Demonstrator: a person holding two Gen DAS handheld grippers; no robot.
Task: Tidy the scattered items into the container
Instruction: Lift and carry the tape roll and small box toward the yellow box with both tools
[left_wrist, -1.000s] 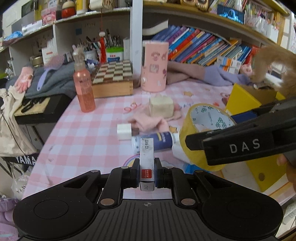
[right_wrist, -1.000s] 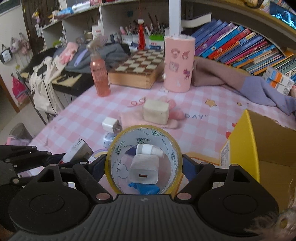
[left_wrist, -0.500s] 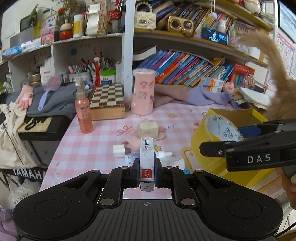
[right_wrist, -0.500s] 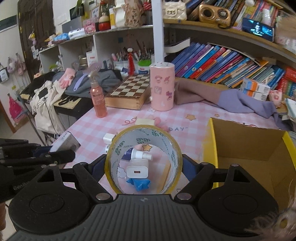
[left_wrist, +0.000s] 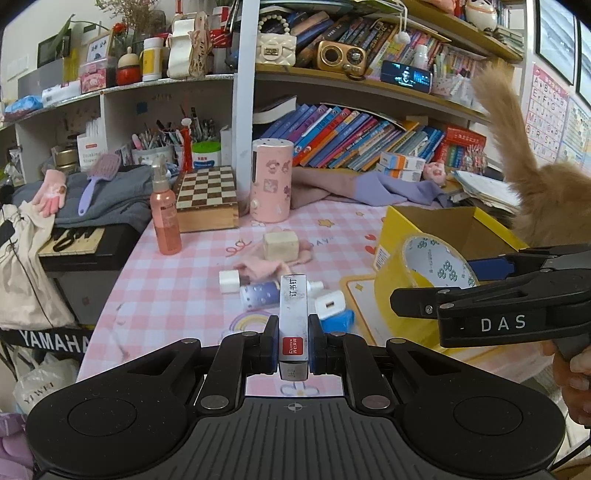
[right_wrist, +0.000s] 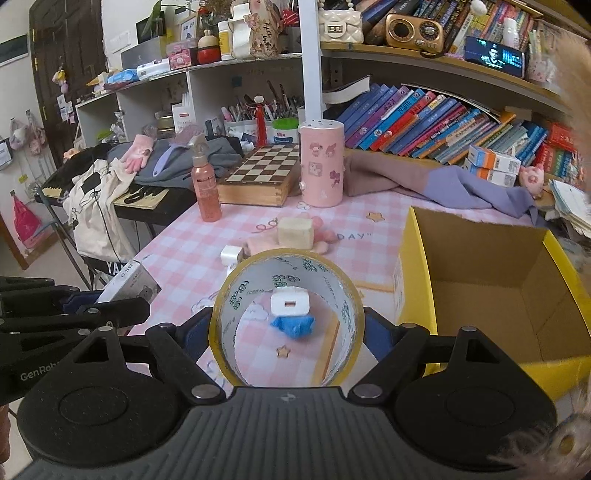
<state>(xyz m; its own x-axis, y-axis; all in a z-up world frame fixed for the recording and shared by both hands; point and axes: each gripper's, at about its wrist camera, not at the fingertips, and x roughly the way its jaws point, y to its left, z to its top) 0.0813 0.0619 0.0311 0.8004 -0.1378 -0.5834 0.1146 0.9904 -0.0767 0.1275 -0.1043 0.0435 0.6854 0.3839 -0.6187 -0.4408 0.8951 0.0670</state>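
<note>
**Both grippers loaded above the pink checked table, box partly out of sight**

Much is cut off or masked. In the right wrist view the yellow cardboard box (right_wrist: 480, 295) runs out of frame at the right, so its far corner cannot be seen; its inside looks bare where visible. A furry orange animal (left_wrist: 546, 192) crowds the right edge of the left wrist view, and only its tail and part of its body show. The tape roll (right_wrist: 286, 317) covers most of the table ahead of the right gripper (right_wrist: 286, 332): through its hole only a white charger plug (right_wrist: 289, 301) and a blue crumpled piece (right_wrist: 293, 326) appear. The print on the staple box (left_wrist: 293, 321) is small and only partly readable.

The left gripper (left_wrist: 293, 345) is clamped tight on the narrow staple box, which stands on end between the pads and points forward, above the table. The right gripper's jaws stand wide, pressed on the outer rim of the tape roll, with the roll's hole facing the camera. From the left wrist view, the roll hangs in front of the yellow box's near wall.

On the table (left_wrist: 177, 277) below lie a small purple bottle (left_wrist: 258, 295), a white cube adapter (left_wrist: 229, 281), a beige block (left_wrist: 280, 245) on a pink cloth (left_wrist: 258, 267), all left of the box. The person's hand (left_wrist: 576, 373) shows only at the frame's edge.
</note>
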